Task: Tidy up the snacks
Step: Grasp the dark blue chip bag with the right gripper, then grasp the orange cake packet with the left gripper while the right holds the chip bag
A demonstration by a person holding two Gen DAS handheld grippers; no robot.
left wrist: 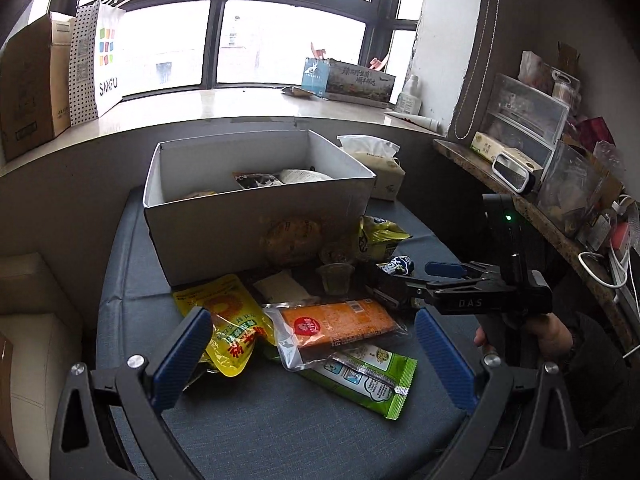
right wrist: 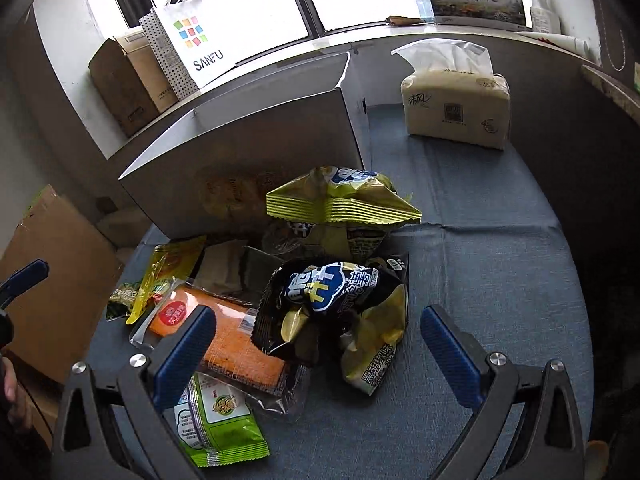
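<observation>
The left claw (left wrist: pixel 312 344), blue-padded jaws spread wide, hovers over snack packets on the blue-grey fabric bench (left wrist: pixel 280 432): a yellow pouch (left wrist: pixel 228 320), a clear-wrapped orange bar (left wrist: pixel 336 326) lying on a green foil packet (left wrist: pixel 372 380). Behind them stands an open white cardboard box (left wrist: pixel 240 224) holding packets. The right claw (left wrist: pixel 400 276), its jaws apart, reaches in from the right.

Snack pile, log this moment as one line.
left hand-held gripper open, empty | right hand-held gripper open over dark chip bag | white box partly filled | snacks loose on blue cloth
</observation>
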